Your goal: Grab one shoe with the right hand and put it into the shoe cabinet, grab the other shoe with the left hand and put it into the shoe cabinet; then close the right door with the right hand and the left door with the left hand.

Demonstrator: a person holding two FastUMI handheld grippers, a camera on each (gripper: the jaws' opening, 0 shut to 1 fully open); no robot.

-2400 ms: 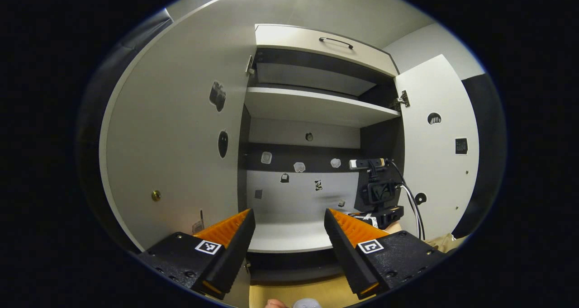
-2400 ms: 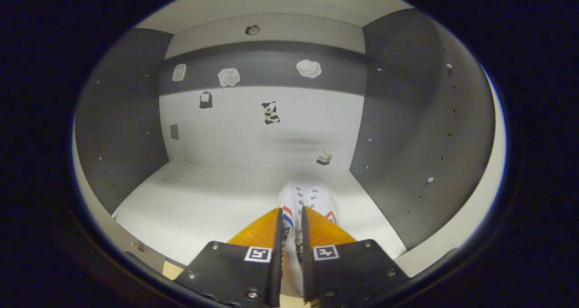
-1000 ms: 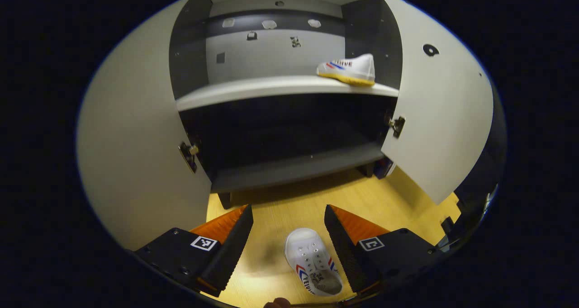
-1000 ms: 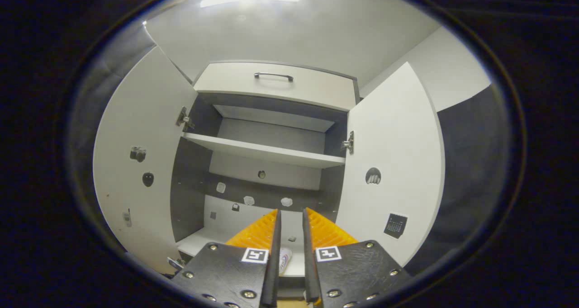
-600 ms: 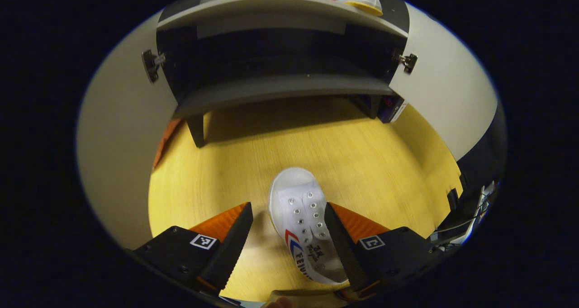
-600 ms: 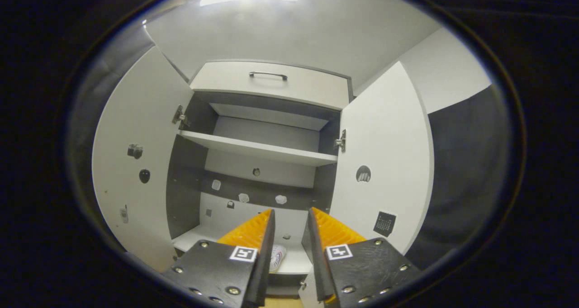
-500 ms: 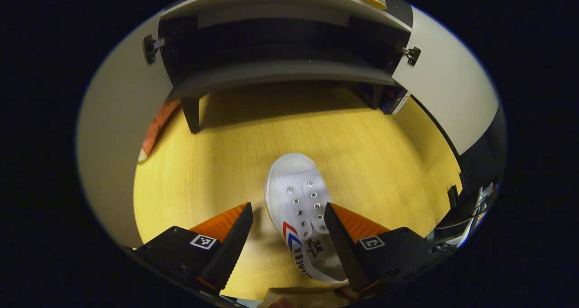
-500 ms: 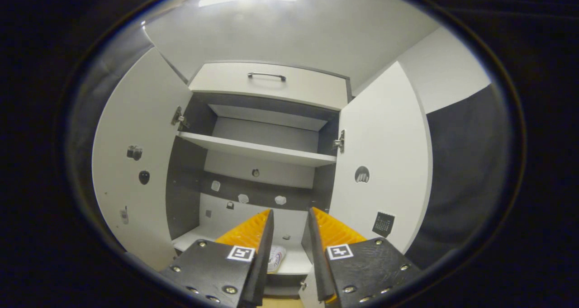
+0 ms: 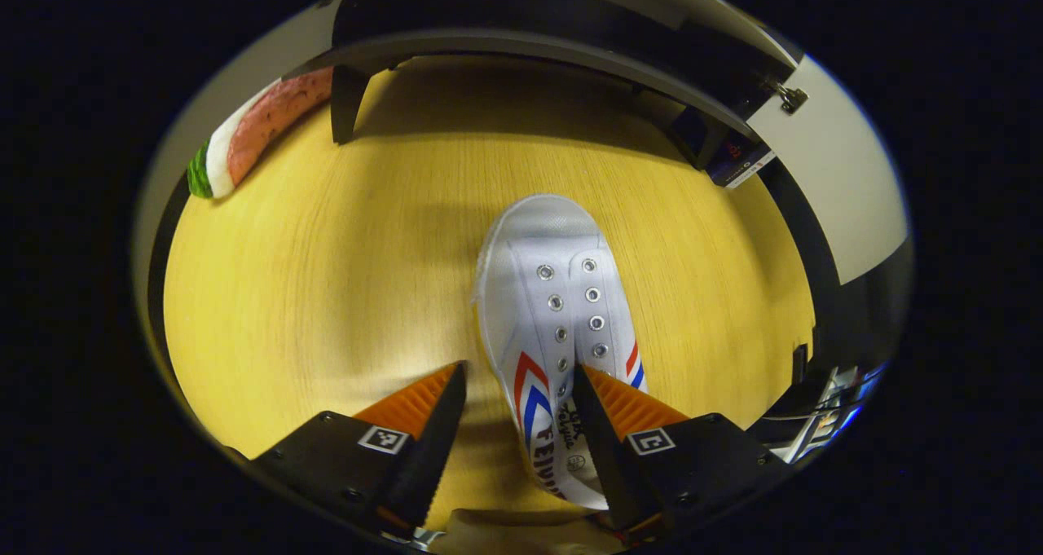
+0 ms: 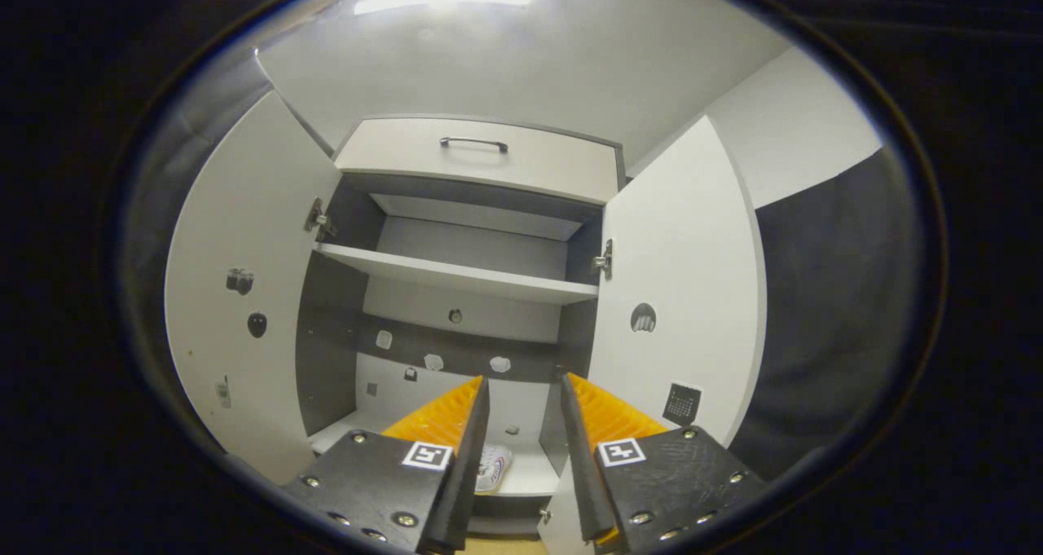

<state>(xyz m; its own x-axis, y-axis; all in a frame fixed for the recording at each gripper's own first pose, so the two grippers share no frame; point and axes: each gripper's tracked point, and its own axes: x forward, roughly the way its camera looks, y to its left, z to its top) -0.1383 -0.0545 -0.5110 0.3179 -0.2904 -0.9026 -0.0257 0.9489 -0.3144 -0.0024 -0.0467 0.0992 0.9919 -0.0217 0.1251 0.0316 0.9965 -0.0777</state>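
The left hand-held gripper (image 9: 517, 392) is hanging wide open over the second shoe (image 9: 554, 327) on the wooden floor (image 9: 342, 253), its heel between the fingers. Next, closing on the heel looks called for. The right hand-held gripper (image 10: 521, 408) is idling part-open and empty, facing the cabinet (image 10: 456, 274), where the first shoe (image 10: 493, 465) is sitting.

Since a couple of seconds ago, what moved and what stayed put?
The right gripper let go of the first shoe on the shelf, backed out and opened slightly. The left gripper swung down from the cabinet to straddle the second shoe on the floor, not yet gripping. Both doors stayed open.
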